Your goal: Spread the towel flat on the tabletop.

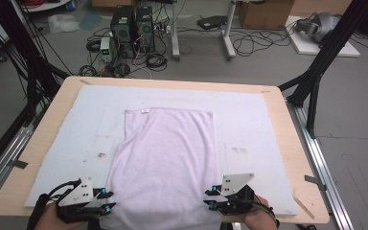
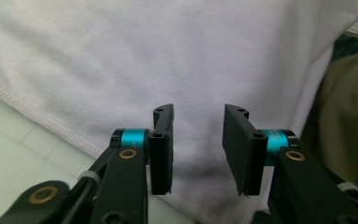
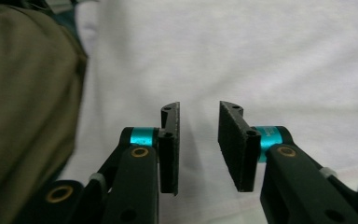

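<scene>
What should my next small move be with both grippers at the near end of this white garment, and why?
Probably ease both grippers back off the cloth. The left gripper and right gripper sit at the near corners of the white garment, which lies flat on the table. In each gripper view the fingers stand apart with nothing pinched between them, so it looks released.

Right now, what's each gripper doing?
Left gripper: open, nothing gripped, jaws over the white garment.
Right gripper: open, nothing gripped, over the same garment.
</scene>
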Demonstrator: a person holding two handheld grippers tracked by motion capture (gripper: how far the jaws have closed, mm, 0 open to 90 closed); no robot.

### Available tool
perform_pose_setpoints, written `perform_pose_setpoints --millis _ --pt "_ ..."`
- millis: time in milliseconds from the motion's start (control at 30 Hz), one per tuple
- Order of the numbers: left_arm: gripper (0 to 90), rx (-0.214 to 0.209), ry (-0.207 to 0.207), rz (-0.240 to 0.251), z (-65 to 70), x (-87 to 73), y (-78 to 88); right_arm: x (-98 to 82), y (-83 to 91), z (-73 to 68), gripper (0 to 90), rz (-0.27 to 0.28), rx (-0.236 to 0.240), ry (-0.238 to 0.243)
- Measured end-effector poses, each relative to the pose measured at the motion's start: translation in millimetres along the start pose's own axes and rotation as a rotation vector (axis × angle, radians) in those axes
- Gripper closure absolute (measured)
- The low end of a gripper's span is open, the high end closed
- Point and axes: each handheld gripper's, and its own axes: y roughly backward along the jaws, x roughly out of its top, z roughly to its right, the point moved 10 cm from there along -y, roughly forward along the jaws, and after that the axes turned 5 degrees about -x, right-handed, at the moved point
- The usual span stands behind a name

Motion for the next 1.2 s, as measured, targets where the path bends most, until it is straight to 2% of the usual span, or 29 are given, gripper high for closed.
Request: perform_pose_setpoints --millis 33,67,100,133,167,233,267,333,367,400,467,500,600,700,767,800,867,900,967,1067,1133,1200 --pt "63.3 -0.011 0.0 -0.019 0.1 -2.4 -5.2 -1.0 -2.7 1.8 68.4 -0.001 0.008 -0.003" --pt "67.5 -0.025 -0.01 -0.046 1.9 -6.2 -10.8 -3.1 -5.6 2.8 68.4 -0.012 0.009 -0.002" --pt "74.0 -0.023 -0.031 -0.027 2.7 -5.0 -12.3 -5.5 -8.7 3.6 68.4 -0.026 0.009 0.002" --pt "82.5 -0.036 -0.017 -0.022 4.0 -4.1 -13.4 -7.8 -12.1 3.9 68.4 -0.039 0.009 0.006" --pt "86.3 -0.033 -0.022 -0.035 3.5 -4.5 -12.7 -8.9 -14.4 3.7 68.4 -0.036 0.015 0.0" --pt "88.3 -0.041 -0.028 -0.052 8.2 -6.6 -7.9 -8.8 -14.7 4.4 69.4 -0.019 0.029 -0.021" --pt "88.5 -0.043 -0.04 -0.048 12.2 -8.8 -2.2 -9.6 -13.8 3.5 69.5 -0.022 0.028 -0.021" --pt "88.3 -0.028 -0.032 -0.029 16.4 -13.0 10.1 -10.1 -10.3 0.0 69.8 -0.022 0.032 -0.006" --pt "88.0 -0.034 -0.03 -0.021 17.2 -14.3 14.4 -10.3 -7.6 0.3 69.7 -0.016 0.022 -0.005" --pt "86.0 -0.018 -0.022 -0.007 15.8 -13.7 15.8 -10.5 -5.3 3.3 69.4 -0.008 0.009 -0.01" --pt "70.4 -0.012 -0.005 -0.006 10.9 -11.7 13.5 -10.4 -3.1 13.8 68.7 -0.002 -0.018 -0.03" --pt "67.5 -0.01 -0.006 0.003 9.3 -8.7 10.8 -9.8 -3.1 18.9 68.5 -0.002 -0.03 -0.036" --pt "64.8 -0.001 -0.025 0.008 2.6 0.1 1.3 -7.4 -5.2 23.6 68.6 -0.007 -0.039 -0.033" --pt "62.0 0.022 -0.013 0.008 -9.0 3.1 -8.7 -12.0 -11.8 26.5 69.1 -0.033 -0.036 -0.035" --pt "58.8 0.043 0.007 0.011 -19.5 3.9 -12.7 -12.2 -13.1 28.5 70.3 -0.017 -0.014 -0.064" --pt "57.6 0.047 0.014 0.015 -24.1 4.6 -13.4 -12.1 -13.4 29.7 71.1 -0.015 -0.017 -0.061" --pt "57.7 0.06 0.027 0.011 -32.7 5.2 -13.6 -12.3 -13.4 28.0 78.5 -0.016 -0.005 -0.062" --pt "57.7 0.06 0.037 0.02 -35.3 6.1 -13.9 -12.3 -13.3 27.9 86.6 -0.016 -0.004 -0.058" --pt "58.1 0.063 0.046 0.022 -38.1 6.0 -13.6 -12.7 -12.1 24.3 89.0 -0.019 0.007 -0.048" --pt "58.4 0.06 0.049 0.027 -37.0 4.6 -11.9 -16.5 -6.8 18.6 89.4 -0.018 0.04 -0.049" --pt "58.2 0.067 0.051 0.034 -39.2 5.4 -10.5 -17.6 -3.3 17.4 88.4 -0.004 0.034 -0.056" --pt "56.9 0.069 0.059 0.046 -43.3 8.6 -9.3 -13.3 -0.4 19.0 82.1 0.026 0.04 -0.074"
